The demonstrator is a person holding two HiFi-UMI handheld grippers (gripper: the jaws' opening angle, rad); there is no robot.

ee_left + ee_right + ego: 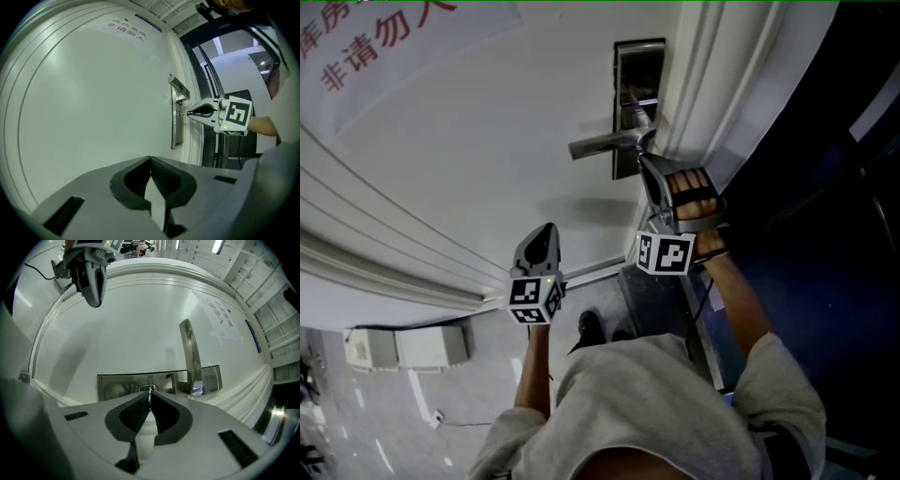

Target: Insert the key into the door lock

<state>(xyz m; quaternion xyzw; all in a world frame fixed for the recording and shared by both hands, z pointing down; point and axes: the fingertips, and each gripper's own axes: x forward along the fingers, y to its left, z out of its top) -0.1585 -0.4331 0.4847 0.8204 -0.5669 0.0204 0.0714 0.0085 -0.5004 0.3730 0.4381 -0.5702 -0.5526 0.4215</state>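
Observation:
The steel lock plate (630, 56) sits at the white door's edge, with its lever handle (605, 142) pointing left. My right gripper (649, 161) is shut on a small metal key (150, 393), and the key's tip is at the keyhole (149, 388) in the plate (117, 386), below the handle (190, 352). From the left gripper view the key (183, 113) bridges the right gripper (189, 112) and the plate (175, 131). My left gripper (547, 231) is shut and empty, held near the bare door panel left of the lock; its jaws (150, 160) meet with nothing between them.
A paper notice (375, 37) with red characters hangs on the door's upper left. The white door frame moulding (712, 84) runs beside the lock, with a dark opening (825, 216) past it. A white box (408, 347) and the person's shoe (591, 328) are on the floor.

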